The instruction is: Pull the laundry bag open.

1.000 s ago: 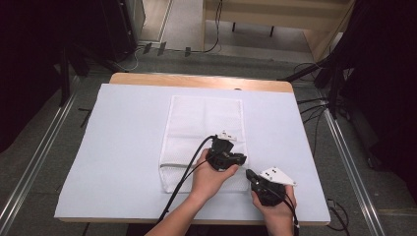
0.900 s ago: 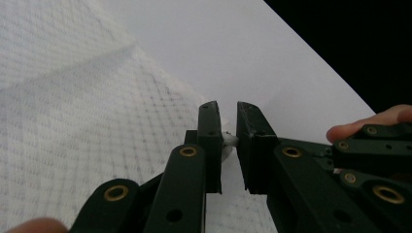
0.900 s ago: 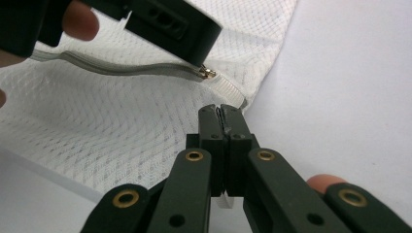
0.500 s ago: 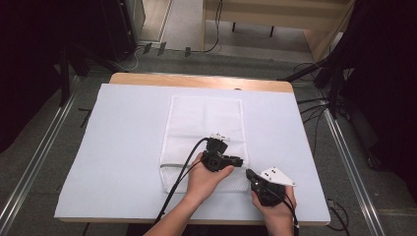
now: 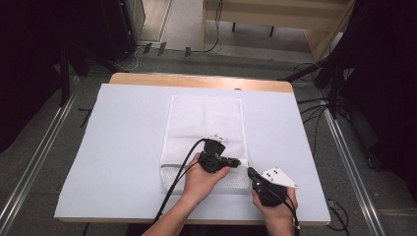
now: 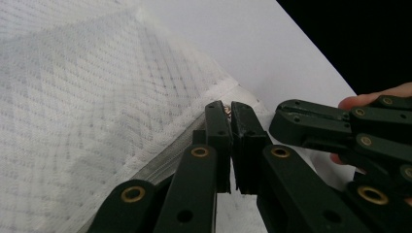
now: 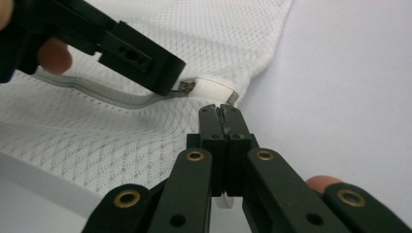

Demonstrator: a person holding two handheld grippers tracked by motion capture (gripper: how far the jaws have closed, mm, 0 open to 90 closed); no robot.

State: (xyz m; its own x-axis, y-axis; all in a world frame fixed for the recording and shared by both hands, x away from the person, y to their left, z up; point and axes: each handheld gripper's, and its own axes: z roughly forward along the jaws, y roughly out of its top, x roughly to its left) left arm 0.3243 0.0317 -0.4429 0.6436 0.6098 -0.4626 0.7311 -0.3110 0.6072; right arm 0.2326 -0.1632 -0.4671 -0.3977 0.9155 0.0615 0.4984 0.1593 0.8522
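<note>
A white mesh bag lies flat in the middle of the table. A grey zipper runs along its near end. My left gripper points right over that end, shut on the small metal zipper pull by the bag's white end tab. In its own view the jaws are pressed together at the zipper's end. My right gripper sits just right of it at the bag's near right corner, jaws shut, with a bit of white bag edge pinched between them.
The white table cover has bare room left and right of the bag. Its near edge runs just under both hands. Cables trail from both grippers toward the person. Dark equipment, rails and floor cables surround the table.
My left hand and gripper have shifted slightly left and nearer along the zipper. The right gripper has stayed in place at the corner.
</note>
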